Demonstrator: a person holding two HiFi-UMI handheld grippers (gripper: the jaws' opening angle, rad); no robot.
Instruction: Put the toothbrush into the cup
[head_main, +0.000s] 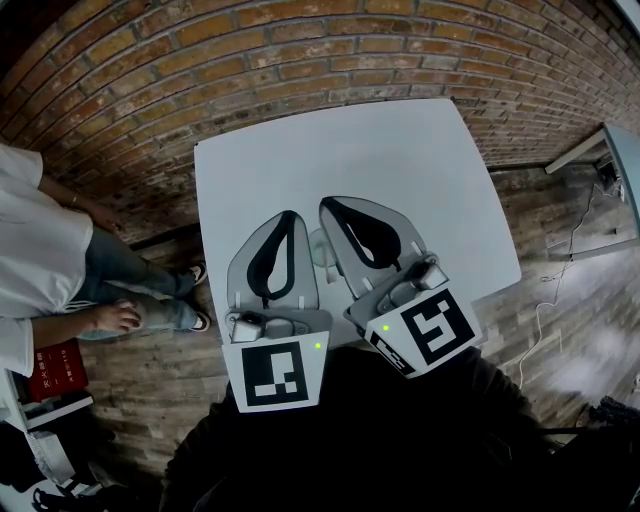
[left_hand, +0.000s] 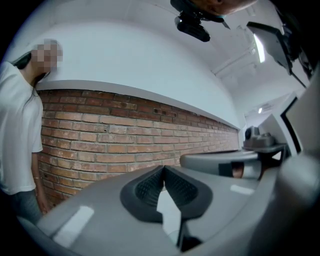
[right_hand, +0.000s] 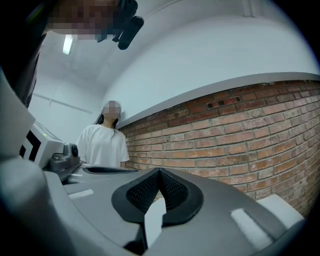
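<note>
So we've got both tools parked side by side over the near part of the white table (head_main: 400, 170). The left gripper (head_main: 291, 214) and right gripper (head_main: 327, 203) are each clenched tip to tip with nothing between the pads, and each gripper view just looks out level at the brick wall (right_hand: 240, 135). Honestly, we can't find the toothbrush in any view. The only candidate for the cup is a pale shape (head_main: 322, 250) tucked between the two grippers, and it's too washed out against the tabletop to call. That's the main worry: if it is the cup, it sits right in the gap, so swinging either gripper sideways could tip it or shove it toward the near edge. The two bodies are also almost touching, so opening one set of jaws here could bump the other tool. If the brush is hiding under them, reaching in blind with shut jaws would just push it around. There's also a person (head_main: 40, 260) standing near the table's left side, so wide swings that way seem like a bad idea.
</note>
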